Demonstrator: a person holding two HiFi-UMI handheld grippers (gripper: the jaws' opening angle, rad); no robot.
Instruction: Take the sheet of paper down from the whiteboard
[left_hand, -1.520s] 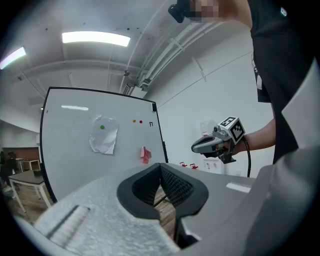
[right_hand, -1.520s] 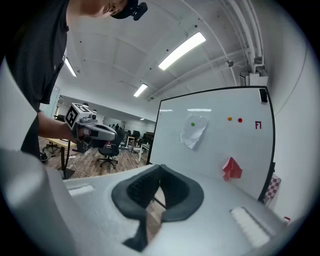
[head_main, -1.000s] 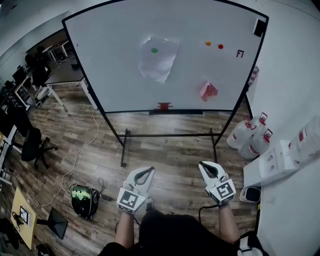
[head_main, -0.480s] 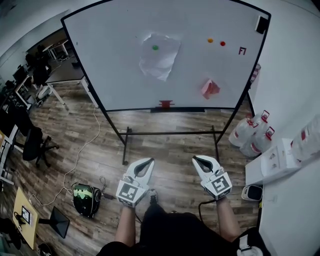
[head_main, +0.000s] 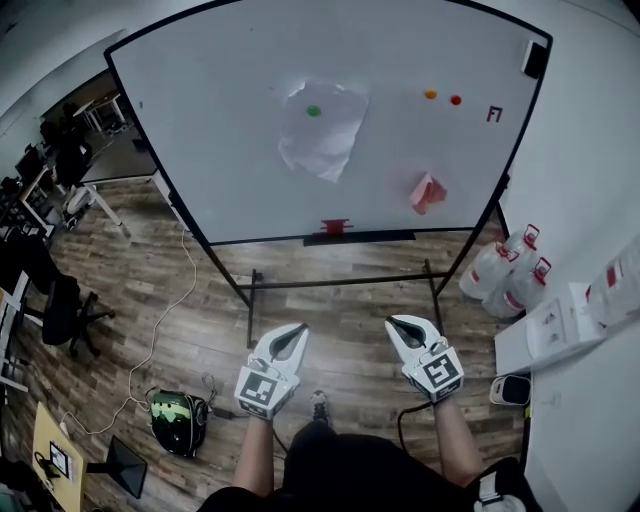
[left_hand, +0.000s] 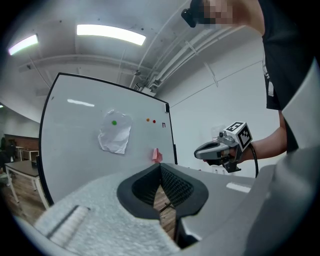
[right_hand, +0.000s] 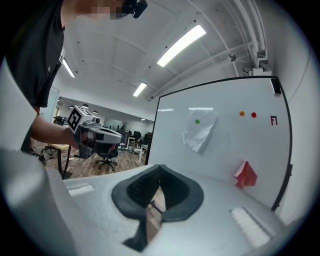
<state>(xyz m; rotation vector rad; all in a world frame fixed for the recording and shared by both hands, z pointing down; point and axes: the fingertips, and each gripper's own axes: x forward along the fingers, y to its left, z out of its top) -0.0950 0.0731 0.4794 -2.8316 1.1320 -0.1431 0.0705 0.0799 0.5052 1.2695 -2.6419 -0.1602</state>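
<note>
I stand facing a large whiteboard (head_main: 200, 120) on a wheeled stand, and it is well away from me. The sheet of paper (head_main: 322, 128) hangs near the upper middle of the board, pinned by a single green magnet (head_main: 314, 111) close to its top edge. The sheet is white and crumpled, and its lower corner droops to a point.

My left gripper (head_main: 293, 333) and right gripper (head_main: 397, 325) are held low in front of me, side by side and pointing at the board. Both are clenched with nothing between the jaws.

The paper looks thin, light and limp, so it will probably tear if I tug it against the magnet. The loose lower corner or a side edge seems the best place to pinch. Lifting the magnet off with one gripper while the other holds the sheet looks safer than pulling it free.

Other things on the board sit to the right of the sheet: an orange magnet (head_main: 430, 95), a red magnet (head_main: 456, 100) and a folded pink paper (head_main: 424, 193) lower down.

The wooden floor between me and the board offers open room. The stand's low crossbar (head_main: 340, 281) runs across the way ahead. White jugs (head_main: 500, 270) crowd the right side, and a cable (head_main: 160, 310) trails across the floor on the left.
</note>
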